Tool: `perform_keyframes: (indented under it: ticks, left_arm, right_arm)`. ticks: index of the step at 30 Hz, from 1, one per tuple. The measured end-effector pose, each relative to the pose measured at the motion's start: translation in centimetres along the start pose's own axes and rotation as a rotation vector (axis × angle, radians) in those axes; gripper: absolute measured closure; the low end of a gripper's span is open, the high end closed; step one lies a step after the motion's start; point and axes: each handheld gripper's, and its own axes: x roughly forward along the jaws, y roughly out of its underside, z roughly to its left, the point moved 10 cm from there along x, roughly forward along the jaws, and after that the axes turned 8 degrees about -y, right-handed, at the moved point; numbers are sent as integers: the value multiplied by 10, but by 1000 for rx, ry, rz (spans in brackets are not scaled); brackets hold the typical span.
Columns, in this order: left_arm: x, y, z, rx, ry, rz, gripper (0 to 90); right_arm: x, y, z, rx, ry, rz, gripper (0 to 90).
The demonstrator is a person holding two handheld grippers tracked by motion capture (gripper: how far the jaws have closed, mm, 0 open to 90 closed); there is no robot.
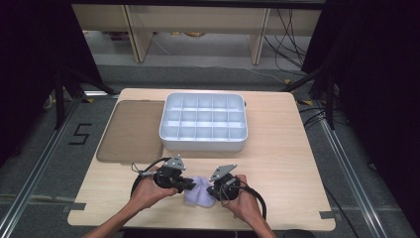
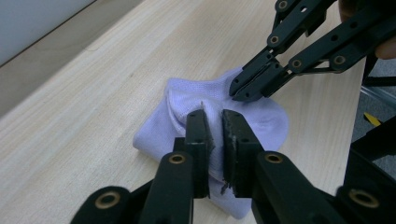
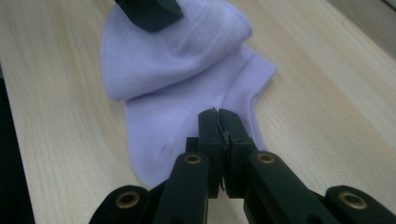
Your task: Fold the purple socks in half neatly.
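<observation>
Nearest the camera, low in the high view, my two forearms come up from the bottom edge, and between them lies the lilac sock (image 1: 199, 192) on the near edge of the wooden table (image 1: 277, 148), at the lower middle of the frame.

Starting at the left: my left gripper (image 1: 190, 185) has its jaws drawn almost together with a ridge of the sock's fabric pinched up between them. In the left gripper view the knit bunches between the two pads (image 2: 198, 135), so I judge it a light grip on the cloth, not a full clamp. To the right of it, my right gripper (image 1: 210, 191) meets the sock from the other side. In the right gripper view its jaws are shut tight against each other over the sock's lower edge (image 3: 187, 107); a thin layer of fabric seems caught at the tips, though I cannot be sure how much.

Farther up the high view, at upper left, a brown mat (image 1: 131, 131) lies flat, and to its right stands the white divided tray (image 1: 204, 144), its compartments bare.

The step in hand, as I read it, is folding or bunching the sock into a compact bundle. The next move calls for both pinches to hold while I bring one end over the other, keeping the layers from slipping apart, before the bundle can be carried up toward a compartment of the tray.
</observation>
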Motion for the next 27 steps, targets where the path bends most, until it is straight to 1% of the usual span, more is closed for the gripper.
perform_keyframes:
  ticks: [1,2,3,4,5,6,7,8,9,10,11,12,13,15,16,17,18,19,20,21,22,23,24,25,26,27]
  left_arm:
    - [1,0,0,5,1,3,802]
    - [1,0,0,5,1,3,802]
    - [2,0,-1,13,2,5,798]
    - [3,-1,-2,3,4,2,783]
    - [3,-1,-4,-4,8,0,756]
    - [3,-1,-4,-4,8,0,732]
    - [2,-4,-5,-9,15,-12,717]
    - [2,-4,-5,-9,15,-12,700]
    - [1,-5,-6,-19,15,-18,687]
    - [0,-7,-7,-15,22,-25,687]
    - [-4,-10,-9,-29,37,-43,673]
    - [-4,-10,-9,-29,37,-43,650]
    - [-9,-15,-9,-50,43,-71,635]
    - [-15,-19,-9,-45,51,-98,637]
    - [-15,-19,-9,-45,51,-98,637]
    - [-19,-21,-9,-59,57,-110,641]
    - [-19,-21,-9,-59,57,-110,652]
    - [-23,-23,-7,-50,52,-128,666]
    - [-24,-24,-6,-53,54,-133,684]
    - [-26,-23,-6,-53,63,-134,704]
    - [-26,-23,-6,-53,63,-134,720]
    - [-27,-21,-3,-44,53,-133,741]
    - [-27,-21,-3,-44,53,-133,762]
    - [-29,-18,-1,-37,40,-126,783]
    - [-30,-17,0,-35,45,-129,794]
    - [-30,-17,0,-35,45,-129,802]
  right_arm:
    - [-1,-2,1,10,-6,-17,889]
    - [-1,-2,1,10,-6,-17,889]
    - [-6,-4,-1,9,2,-32,889]
    - [-8,-4,-1,14,1,-39,890]
    - [-10,-3,-2,3,3,-28,890]
    - [-10,-3,-2,3,3,-28,890]
    - [-8,0,-4,16,13,-17,890]
    - [-8,0,-4,16,13,-17,890]
    - [-8,3,-4,19,16,-3,891]
    - [-8,3,-4,19,16,-3,891]
    - [-8,1,-4,30,18,-18,891]
    - [-10,0,-3,26,7,-23,891]
    - [-12,-2,-4,9,-3,-36,891]
    - [-17,-2,-6,22,13,-41,897]
    - [-17,-2,-6,22,13,-41,897]
    - [-22,-1,-6,32,1,-54,898]
    - [-22,-2,-7,19,1,-71,900]
    - [-24,-2,-9,27,14,-83,900]
    - [-27,-2,-8,40,16,-84,900]
    - [-31,-1,-9,36,21,-77,900]
    - [-31,-1,-9,36,21,-77,900]
    - [-35,-2,-11,42,40,-93,900]
    - [-35,-2,-11,42,40,-93,900]
    - [-40,-5,-11,45,50,-108,900]
    - [-41,-9,-13,25,70,-143,900]
    - [-44,-10,-11,28,56,-128,900]
